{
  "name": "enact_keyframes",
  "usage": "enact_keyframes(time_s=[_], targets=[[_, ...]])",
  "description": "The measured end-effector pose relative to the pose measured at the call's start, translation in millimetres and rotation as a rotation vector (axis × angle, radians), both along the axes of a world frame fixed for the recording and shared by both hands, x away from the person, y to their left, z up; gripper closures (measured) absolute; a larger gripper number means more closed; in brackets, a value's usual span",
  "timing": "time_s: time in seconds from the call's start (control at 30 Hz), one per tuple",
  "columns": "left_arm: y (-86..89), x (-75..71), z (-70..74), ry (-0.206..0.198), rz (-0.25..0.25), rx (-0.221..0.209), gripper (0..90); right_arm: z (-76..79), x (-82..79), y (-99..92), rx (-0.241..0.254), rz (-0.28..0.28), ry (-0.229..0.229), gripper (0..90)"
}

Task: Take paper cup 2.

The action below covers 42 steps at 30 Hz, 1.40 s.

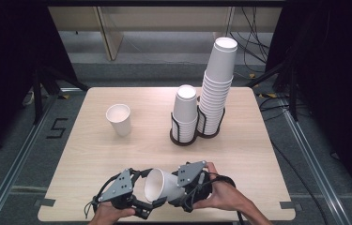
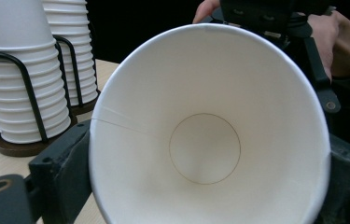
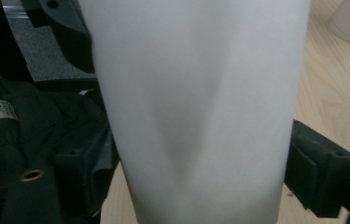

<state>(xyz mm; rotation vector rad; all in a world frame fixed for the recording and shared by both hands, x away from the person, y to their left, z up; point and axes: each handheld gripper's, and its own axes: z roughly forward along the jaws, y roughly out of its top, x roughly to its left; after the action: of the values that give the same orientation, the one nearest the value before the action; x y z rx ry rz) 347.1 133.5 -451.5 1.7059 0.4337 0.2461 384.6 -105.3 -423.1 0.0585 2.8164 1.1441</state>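
Holding: I have one white paper cup (image 1: 162,185) lying on its side just above the near edge of the counter (image 1: 98,154), pinched between both tongs.
Left tongs (image 1: 151,202): clamped on the cup's rim, one jaw on each side of the open mouth; in the left gripper view I look straight into the cup (image 2: 205,140) down to its round base.
Cup: mouth turned to my left, base to my right, side wall slightly dented in the right gripper view (image 3: 200,112).
Right tongs (image 1: 181,193): clenched on the cup's body near the base, a jaw pressing each side.
Lone cup (image 1: 118,119): upright on the counter's left half, well apart from my hands.
Short stack (image 1: 185,114): cups upside down in a black wire holder.
Tall stack (image 1: 217,89): just right of the short one, touching it, leaning a little.
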Motion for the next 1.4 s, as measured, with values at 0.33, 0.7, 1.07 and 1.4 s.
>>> enact_keyframes(time_s=[0.33, 0.7, 1.07, 1.4], targets=[[2.9, 1.3, -0.1, 0.016, 0.052, -0.133, 4.2, -4.6, 6.3, -4.1, 0.17, 0.006, 0.061, 21.3], [1.8, 1.4, -1.8, 0.017, 0.062, -0.153, 4.0, -5.6, 7.7, -5.1, 0.216, 0.009, 0.07, 21.4], [0.2, 0.8, -4.6, 0.004, 0.052, -0.106, 2.7, -4.8, 10.8, -11.2, 0.225, 0.009, 0.057, 21.5], [-2.1, -0.1, -5.5, 0.003, 0.015, -0.092, 7.8, -9.7, 6.6, -4.5, 0.218, 0.036, 0.078, 21.0]])
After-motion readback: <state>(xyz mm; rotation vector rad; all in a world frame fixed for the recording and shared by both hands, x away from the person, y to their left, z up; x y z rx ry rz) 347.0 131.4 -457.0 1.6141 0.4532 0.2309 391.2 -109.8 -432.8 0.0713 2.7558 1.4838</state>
